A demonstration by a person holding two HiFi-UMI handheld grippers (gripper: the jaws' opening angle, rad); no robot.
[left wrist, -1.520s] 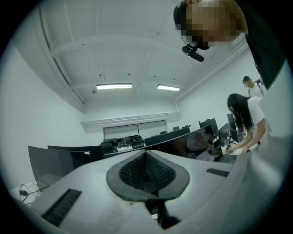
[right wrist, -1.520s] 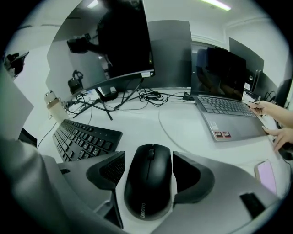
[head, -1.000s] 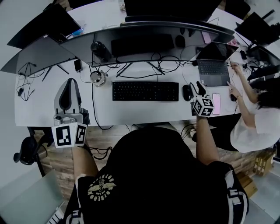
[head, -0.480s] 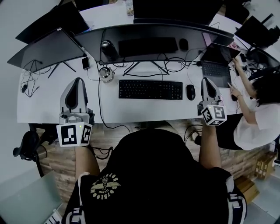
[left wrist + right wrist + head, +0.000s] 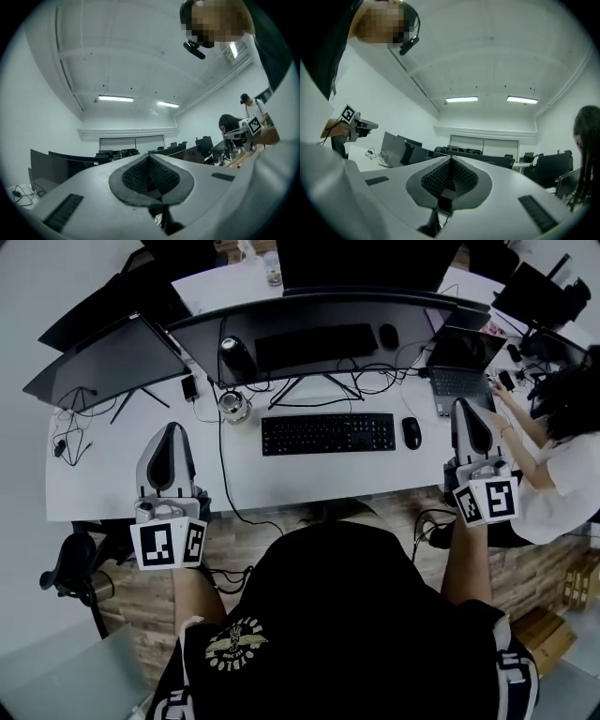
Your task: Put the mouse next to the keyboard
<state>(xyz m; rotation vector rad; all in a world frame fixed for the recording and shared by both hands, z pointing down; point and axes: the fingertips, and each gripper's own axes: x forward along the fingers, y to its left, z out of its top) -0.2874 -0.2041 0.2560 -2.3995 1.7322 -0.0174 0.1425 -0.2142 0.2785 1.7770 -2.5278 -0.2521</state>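
Note:
In the head view a black mouse [image 5: 412, 432] lies on the white desk [image 5: 112, 474], just right of the black keyboard [image 5: 327, 434], a narrow gap apart. My right gripper [image 5: 469, 409] hovers to the right of the mouse, apart from it, pointing away from me; it is shut and holds nothing. In the right gripper view its pads [image 5: 451, 159] meet, with only the room beyond them. My left gripper [image 5: 173, 430] hangs over the desk's left part, far from the keyboard. It is shut and empty, and its pads [image 5: 149, 157] meet in the left gripper view.
A wide curved monitor [image 5: 319, 315] stands behind the keyboard, with a second keyboard [image 5: 317, 339] and mouse [image 5: 388, 335] beyond it. Cables, a round metal object [image 5: 233, 406] and a phone [image 5: 190, 387] lie left of centre. A laptop [image 5: 459, 367] and a seated person [image 5: 572, 427] are at the right.
The right gripper stood open beside the mouse; it has since shut empty, risen and drawn off to the right. The mouse stays by the keyboard. The left gripper shifted slightly.

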